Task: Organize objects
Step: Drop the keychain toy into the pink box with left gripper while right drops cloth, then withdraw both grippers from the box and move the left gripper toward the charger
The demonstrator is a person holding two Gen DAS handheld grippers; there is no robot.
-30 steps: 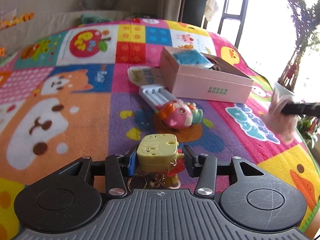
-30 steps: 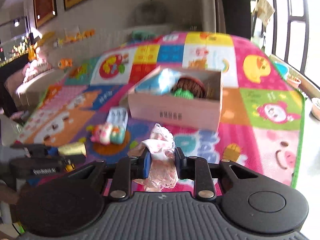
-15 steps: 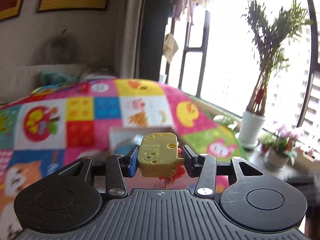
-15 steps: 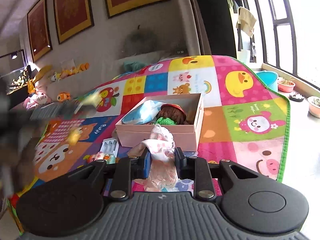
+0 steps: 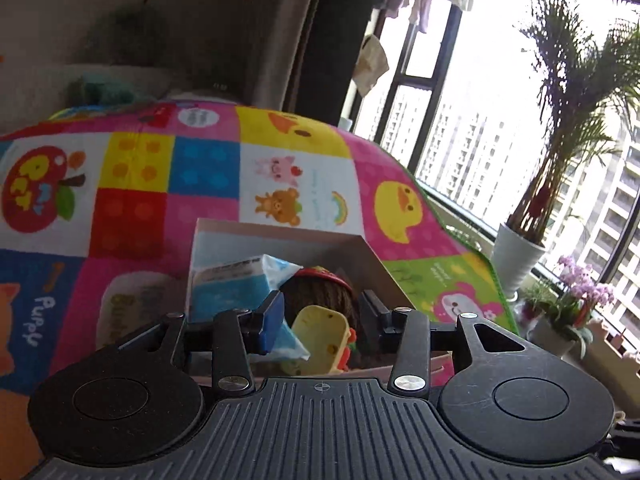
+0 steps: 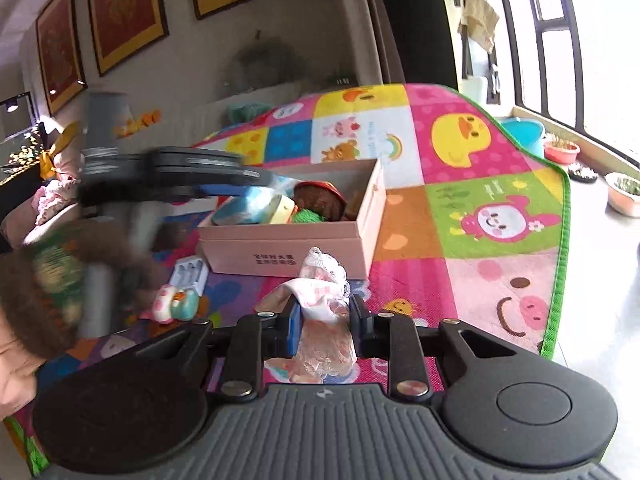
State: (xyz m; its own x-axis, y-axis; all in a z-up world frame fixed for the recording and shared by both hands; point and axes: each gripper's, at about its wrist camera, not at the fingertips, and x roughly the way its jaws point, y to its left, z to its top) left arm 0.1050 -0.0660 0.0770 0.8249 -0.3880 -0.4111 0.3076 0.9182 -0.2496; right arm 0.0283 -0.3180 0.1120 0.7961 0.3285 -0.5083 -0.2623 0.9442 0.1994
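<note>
My left gripper (image 5: 322, 316) hangs over the open pink box (image 5: 280, 232). Its jaws are closing, with nothing pressed between the pads. The yellow toy with a keyring (image 5: 320, 336) lies tilted in the box below them, beside a blue tissue pack (image 5: 228, 284) and a brown-haired doll (image 5: 324, 292). In the right wrist view the left gripper (image 6: 256, 178) is a blurred shape above the same box (image 6: 288, 248). My right gripper (image 6: 325, 320) is shut on a pink-and-white lace cloth (image 6: 324, 280), in front of the box's near wall.
A patchwork play mat (image 5: 132, 184) covers the floor. A pink fish toy (image 6: 176, 304) and a white case (image 6: 190, 274) lie left of the box. A person's furry sleeve (image 6: 48, 280) fills the left edge. Potted plants (image 5: 520, 256) stand by the window.
The left gripper rose from the mat and came over the pink box; the yellow toy has left its pads and lies in the box. The right gripper drifted a little, still holding the lace cloth.
</note>
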